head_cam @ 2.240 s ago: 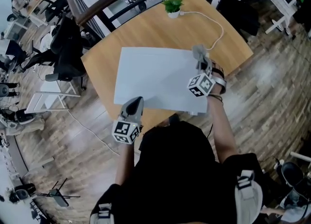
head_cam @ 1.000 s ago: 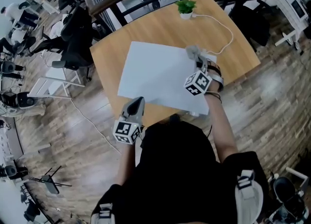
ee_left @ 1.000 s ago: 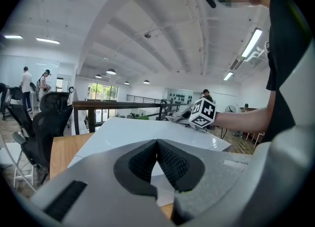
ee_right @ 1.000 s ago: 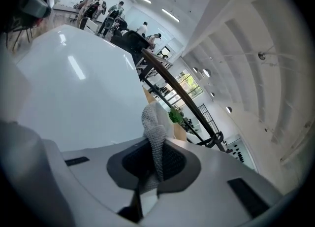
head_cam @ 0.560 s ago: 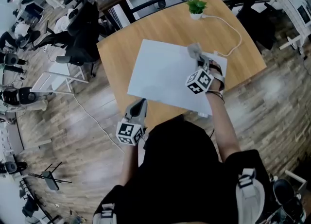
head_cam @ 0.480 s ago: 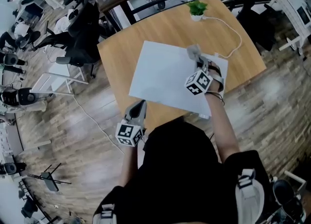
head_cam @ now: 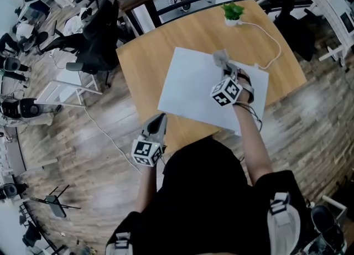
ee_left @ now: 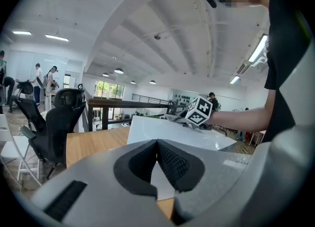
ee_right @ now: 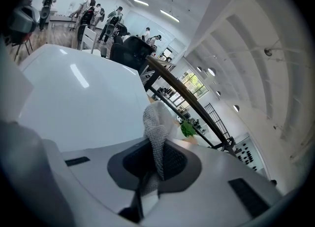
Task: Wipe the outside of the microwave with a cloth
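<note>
- While a wipe of the top panel looks to be the step in hand, the biggest thing is the wooden table (head_cam: 144, 55). It spreads under and beyond both tools, with bare wood off to the left of the left gripper's tip.
- microwave (head_cam: 193, 90): white box on the table, flat top directly under the right gripper (head_cam: 225, 70). Most of that top runs off to this gripper's left and back toward the person.
- right gripper: jaws clamped on the cloth (head_cam: 220, 57), which pokes out ahead of the tips and lies on the top panel.
- left gripper (head_cam: 159, 120): jaws closed together, nothing between. It hangs just off the microwave's near left corner; contact can't be told.
- Next move, my guess: drag the cloth leftward over the rest of the top, then do the sides and door. Cloth needs pressing flat.
- Edges: the top's right edge is just beside the right gripper and the far edge is close ahead. Little run there, plenty to its left.
- white cable (head_cam: 271, 41) and small potted plant (head_cam: 233, 11) sit ahead and right of the right gripper. The cable could snag if the cloth goes over that edge.
</note>
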A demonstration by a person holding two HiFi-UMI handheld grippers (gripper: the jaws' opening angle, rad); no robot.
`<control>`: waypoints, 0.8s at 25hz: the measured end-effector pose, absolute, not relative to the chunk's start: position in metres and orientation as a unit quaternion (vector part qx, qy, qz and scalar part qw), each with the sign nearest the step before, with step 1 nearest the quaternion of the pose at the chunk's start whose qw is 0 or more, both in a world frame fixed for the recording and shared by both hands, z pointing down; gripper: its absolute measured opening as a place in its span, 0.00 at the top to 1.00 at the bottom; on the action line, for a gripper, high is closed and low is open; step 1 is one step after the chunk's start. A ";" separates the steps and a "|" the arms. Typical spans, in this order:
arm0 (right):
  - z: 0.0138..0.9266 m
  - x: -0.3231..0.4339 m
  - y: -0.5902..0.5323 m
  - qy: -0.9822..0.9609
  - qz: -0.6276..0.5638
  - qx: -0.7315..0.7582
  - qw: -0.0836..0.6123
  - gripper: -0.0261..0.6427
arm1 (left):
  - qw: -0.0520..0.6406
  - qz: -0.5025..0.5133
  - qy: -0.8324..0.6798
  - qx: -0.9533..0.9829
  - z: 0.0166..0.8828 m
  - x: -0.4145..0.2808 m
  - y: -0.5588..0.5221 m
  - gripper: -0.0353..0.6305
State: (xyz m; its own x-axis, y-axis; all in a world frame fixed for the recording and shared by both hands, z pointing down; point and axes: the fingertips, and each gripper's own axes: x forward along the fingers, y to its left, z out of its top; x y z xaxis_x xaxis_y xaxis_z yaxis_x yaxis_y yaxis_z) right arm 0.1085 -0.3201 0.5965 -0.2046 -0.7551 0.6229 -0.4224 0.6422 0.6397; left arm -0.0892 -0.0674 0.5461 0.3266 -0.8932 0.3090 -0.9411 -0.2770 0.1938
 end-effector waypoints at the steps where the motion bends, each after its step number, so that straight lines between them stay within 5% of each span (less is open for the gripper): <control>1: 0.596 0.104 -0.321 -0.759 -0.166 0.389 0.495 0.95 | 0.173 0.070 -0.577 0.795 0.547 -0.094 -0.066 0.94; 20: 0.603 -0.004 -0.331 -0.774 -0.177 0.367 0.486 0.95 | 0.181 0.067 -0.594 0.781 0.565 -0.165 -0.055 0.94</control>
